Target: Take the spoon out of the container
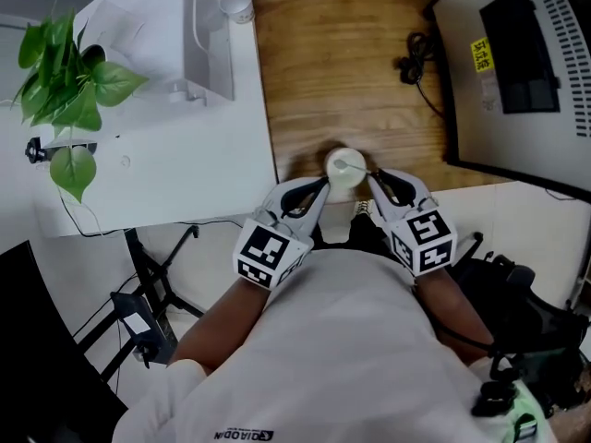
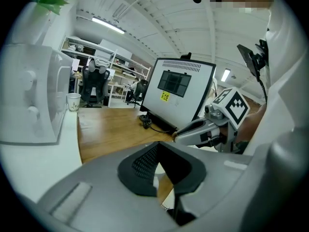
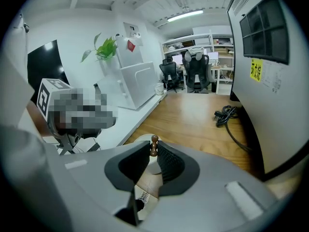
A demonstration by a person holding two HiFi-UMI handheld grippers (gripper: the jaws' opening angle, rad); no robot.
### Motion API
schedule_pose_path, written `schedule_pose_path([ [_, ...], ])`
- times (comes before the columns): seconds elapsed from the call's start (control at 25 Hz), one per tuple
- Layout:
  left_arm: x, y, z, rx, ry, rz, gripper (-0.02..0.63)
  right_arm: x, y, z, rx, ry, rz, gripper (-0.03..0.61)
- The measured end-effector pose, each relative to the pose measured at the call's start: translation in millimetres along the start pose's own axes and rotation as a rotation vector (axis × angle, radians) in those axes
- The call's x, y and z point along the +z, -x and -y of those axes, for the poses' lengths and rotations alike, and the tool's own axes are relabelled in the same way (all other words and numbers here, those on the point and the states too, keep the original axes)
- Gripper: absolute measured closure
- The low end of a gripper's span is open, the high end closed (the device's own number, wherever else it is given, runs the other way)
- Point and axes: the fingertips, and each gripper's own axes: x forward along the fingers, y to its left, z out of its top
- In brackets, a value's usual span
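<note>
Surface: a wooden table (image 1: 351, 72) abuts a white table (image 1: 185, 146) that carries a plant (image 1: 65, 81). A large grey display panel (image 1: 517, 72) stands along the wooden table's right edge. The white container (image 1: 343, 166) sits at the near edge of the wooden table.

Both grippers point downward and converge on the container. The left gripper (image 1: 321, 185) has its jaws drawn narrow on the container's left wall. The right gripper (image 1: 372, 179) is clamped on the brown spoon (image 3: 153, 146) just below its knobbed handle end, directly above the container.

l gripper (image 1: 320, 186) fingers (image 2: 142, 164) tight on container (image 1: 343, 166), r gripper (image 1: 372, 179) fingers on spoon (image 3: 154, 146), both nose-down
</note>
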Motion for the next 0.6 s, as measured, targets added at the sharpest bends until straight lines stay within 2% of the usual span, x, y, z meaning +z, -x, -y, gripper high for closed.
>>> schedule_pose_path([
  [0.32,6.3,28.3,11.4,-0.082,-0.06,0.041,0.609,10.3,26.8,-18.9,-0.124,0.017,0.068,0.523],
  [0.6,6.8,50.0,27.2,-0.113,-0.102,0.075,0.609,20.3,57.2,-42.5,-0.172,0.059,0.152,0.523],
])
